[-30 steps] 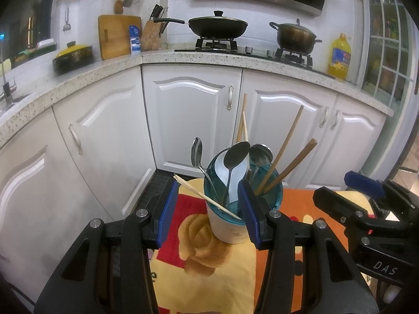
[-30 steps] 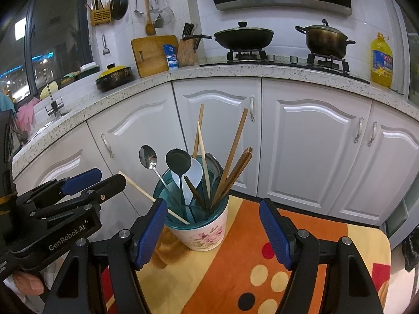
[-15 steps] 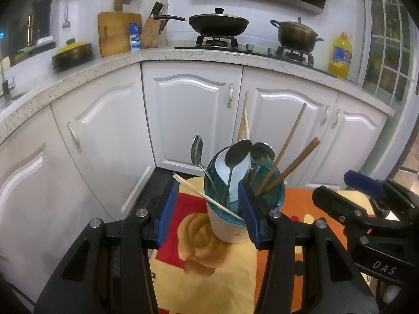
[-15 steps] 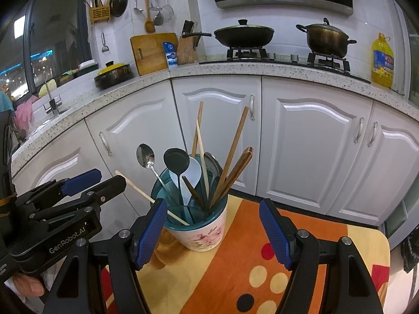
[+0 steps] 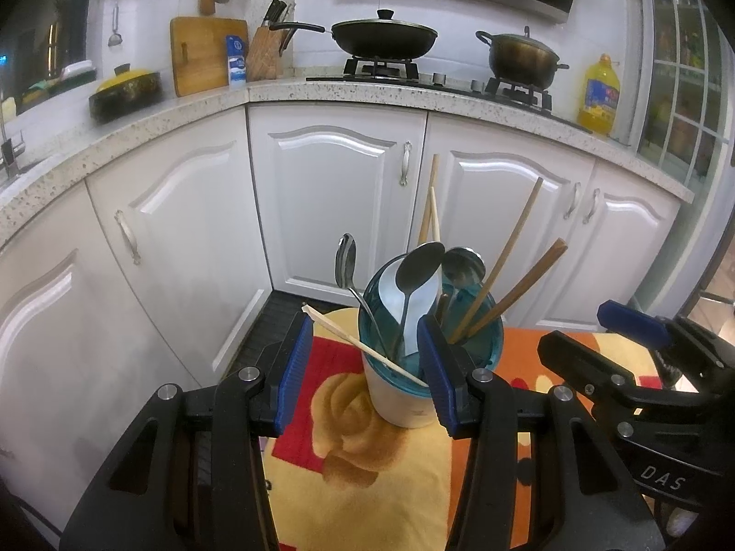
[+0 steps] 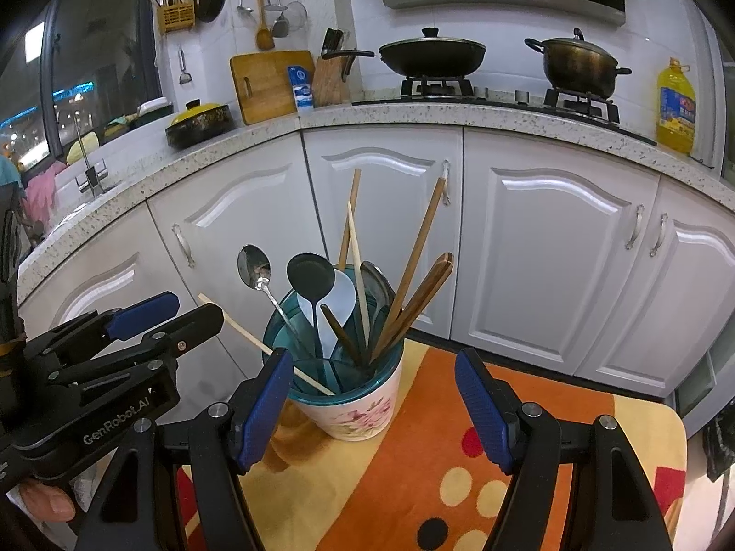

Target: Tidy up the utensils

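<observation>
Covering the small table, a patterned cloth (image 6: 528, 418) is carrying the utensil cup (image 6: 349, 408), standing upright at its 10 o'clock corner. Both grippers, right gripper (image 6: 374, 402) and left gripper (image 5: 365, 374), are hovering before it, fingers spread, pinching nothing. Spoons (image 6: 310, 275) and chopsticks (image 6: 420, 248) are leaning inside the cup.

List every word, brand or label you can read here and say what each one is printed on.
"GenRobot.AI": on the black body of the left claw, seen from the right wrist view.
"DAS": on the black body of the right claw, left wrist view; cut off at the frame edge.
Oil bottle label: too small to read.
Blue-and-white carton on the counter: too blurred to read.
</observation>
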The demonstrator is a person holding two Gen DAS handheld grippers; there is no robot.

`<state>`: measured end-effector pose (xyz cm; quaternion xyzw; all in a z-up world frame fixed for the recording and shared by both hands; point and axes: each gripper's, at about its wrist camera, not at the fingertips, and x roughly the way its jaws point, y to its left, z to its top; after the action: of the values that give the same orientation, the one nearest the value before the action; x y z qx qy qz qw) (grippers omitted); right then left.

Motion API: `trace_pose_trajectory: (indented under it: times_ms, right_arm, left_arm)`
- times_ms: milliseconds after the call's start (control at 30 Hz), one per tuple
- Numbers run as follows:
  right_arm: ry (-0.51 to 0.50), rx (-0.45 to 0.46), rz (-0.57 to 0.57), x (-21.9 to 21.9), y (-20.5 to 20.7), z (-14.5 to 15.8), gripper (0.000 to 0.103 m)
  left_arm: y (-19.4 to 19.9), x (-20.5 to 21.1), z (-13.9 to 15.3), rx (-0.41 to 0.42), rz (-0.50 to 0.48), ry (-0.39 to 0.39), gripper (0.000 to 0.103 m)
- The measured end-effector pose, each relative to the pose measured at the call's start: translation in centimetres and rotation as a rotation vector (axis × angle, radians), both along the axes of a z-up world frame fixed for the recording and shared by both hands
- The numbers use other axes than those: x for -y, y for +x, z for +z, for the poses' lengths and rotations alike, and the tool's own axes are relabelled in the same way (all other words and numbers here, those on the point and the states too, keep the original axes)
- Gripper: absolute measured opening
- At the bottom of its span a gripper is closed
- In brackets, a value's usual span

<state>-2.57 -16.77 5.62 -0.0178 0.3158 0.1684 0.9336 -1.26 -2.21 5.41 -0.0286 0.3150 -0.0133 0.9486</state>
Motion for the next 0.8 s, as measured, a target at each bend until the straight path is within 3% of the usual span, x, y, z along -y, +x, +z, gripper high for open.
trace_pose_trajectory:
  times_ms: [800]
  right_arm:
    - [-0.008, -0.027, 0.015, -0.6, 1.1, -0.8, 0.071]
  left_arm:
    - [1.3, -0.5, -0.6, -0.023, 0.001, -0.013, 0.047]
